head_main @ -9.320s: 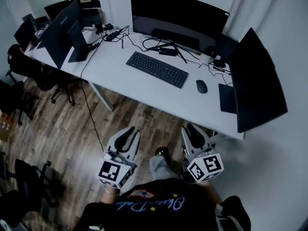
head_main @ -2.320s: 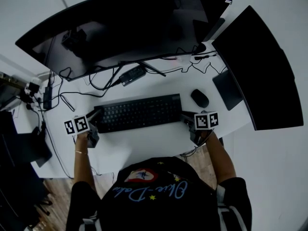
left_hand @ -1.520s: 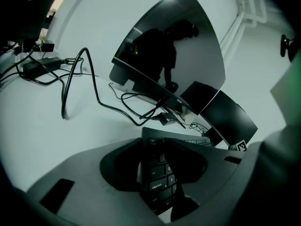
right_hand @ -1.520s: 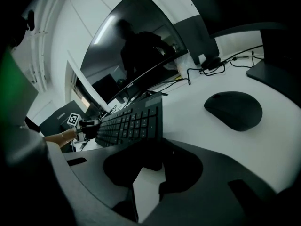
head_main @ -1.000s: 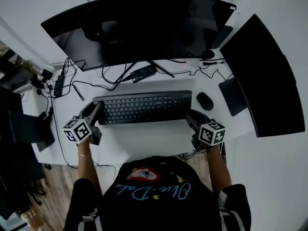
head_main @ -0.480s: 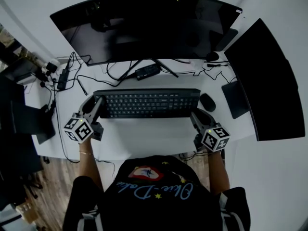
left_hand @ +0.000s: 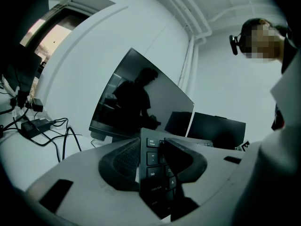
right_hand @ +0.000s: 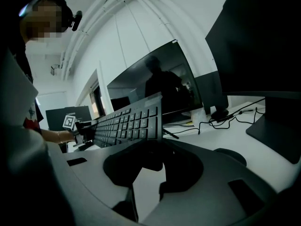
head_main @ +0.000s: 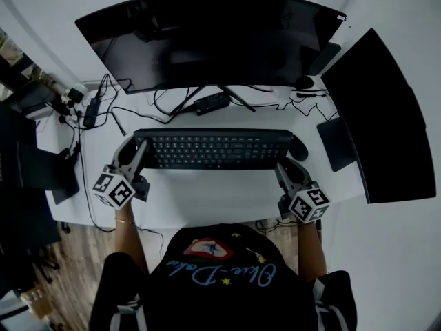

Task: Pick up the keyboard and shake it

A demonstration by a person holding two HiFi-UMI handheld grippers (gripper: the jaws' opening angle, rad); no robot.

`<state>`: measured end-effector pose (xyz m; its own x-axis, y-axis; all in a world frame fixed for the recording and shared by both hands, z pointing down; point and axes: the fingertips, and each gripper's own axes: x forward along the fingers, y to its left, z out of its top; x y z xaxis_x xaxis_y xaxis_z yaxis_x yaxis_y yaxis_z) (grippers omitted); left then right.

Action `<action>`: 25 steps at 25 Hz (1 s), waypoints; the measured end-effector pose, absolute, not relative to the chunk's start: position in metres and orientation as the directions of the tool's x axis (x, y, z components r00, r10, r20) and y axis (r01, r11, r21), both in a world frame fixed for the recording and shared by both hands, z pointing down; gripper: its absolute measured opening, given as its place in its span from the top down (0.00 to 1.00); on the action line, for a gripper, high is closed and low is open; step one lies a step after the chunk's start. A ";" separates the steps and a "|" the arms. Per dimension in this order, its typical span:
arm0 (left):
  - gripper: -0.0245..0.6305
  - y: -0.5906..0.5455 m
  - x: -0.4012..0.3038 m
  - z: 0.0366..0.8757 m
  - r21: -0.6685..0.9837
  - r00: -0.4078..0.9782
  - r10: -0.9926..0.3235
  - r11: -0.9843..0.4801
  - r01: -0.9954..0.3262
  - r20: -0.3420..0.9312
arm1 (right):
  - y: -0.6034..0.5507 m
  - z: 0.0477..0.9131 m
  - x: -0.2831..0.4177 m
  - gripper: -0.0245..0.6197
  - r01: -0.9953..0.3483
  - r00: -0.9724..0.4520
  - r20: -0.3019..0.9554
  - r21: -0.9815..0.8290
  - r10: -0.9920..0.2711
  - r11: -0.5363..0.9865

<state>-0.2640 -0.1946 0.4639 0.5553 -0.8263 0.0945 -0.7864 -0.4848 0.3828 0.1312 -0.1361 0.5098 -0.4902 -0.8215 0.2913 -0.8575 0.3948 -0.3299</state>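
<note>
A black keyboard (head_main: 213,149) hangs level just above the white desk (head_main: 207,193), in front of the curved monitor. My left gripper (head_main: 136,150) is shut on its left end; in the left gripper view the esc and tab keys of the keyboard (left_hand: 154,172) sit between the left gripper's (left_hand: 151,160) dark pads. My right gripper (head_main: 288,167) is shut on the right end. In the right gripper view the keyboard (right_hand: 127,122) stretches away from the right gripper (right_hand: 153,155), tilted up on edge.
A wide curved monitor (head_main: 207,40) stands behind the keyboard and a second dark screen (head_main: 372,116) at the right. A mouse (head_main: 300,147) lies partly behind the keyboard's right end. Cables and a power strip (head_main: 90,112) sit at the back left, a small black box (head_main: 211,103) under the monitor.
The keyboard, skewed a second ago, now lies level and has shifted a little to the right with both grippers. Its right end now overlaps the mouse.
</note>
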 end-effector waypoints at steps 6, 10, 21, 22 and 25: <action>0.75 -0.186 -0.266 0.446 0.344 0.545 -0.838 -0.509 -0.789 0.009 | -0.135 0.494 0.131 0.83 -0.859 -0.494 0.229 -0.280 -0.839 0.429; 0.75 -0.181 -0.266 0.435 0.318 0.542 -0.840 -0.522 -0.791 -0.030 | -0.132 0.487 0.132 0.83 -0.862 -0.488 0.205 -0.265 -0.849 0.432; 0.75 -0.164 -0.271 0.417 0.282 0.535 -0.840 -0.535 -0.796 -0.085 | -0.122 0.474 0.128 0.83 -0.867 -0.478 0.167 -0.245 -0.862 0.434; 0.75 -0.163 -0.271 0.416 0.281 0.534 -0.841 -0.535 -0.797 -0.088 | -0.121 0.473 0.128 0.83 -0.868 -0.479 0.166 -0.240 -0.862 0.436; 0.75 -0.162 -0.273 0.413 0.278 0.529 -0.843 -0.533 -0.799 -0.097 | -0.121 0.471 0.126 0.83 -0.864 -0.486 0.159 -0.237 -0.859 0.445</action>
<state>-0.2729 -0.1615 0.4134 0.5291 -0.8431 -0.0965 -0.7990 -0.5333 0.2780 0.1256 -0.1209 0.4711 -0.4860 -0.8594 0.1589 -0.8637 0.4446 -0.2373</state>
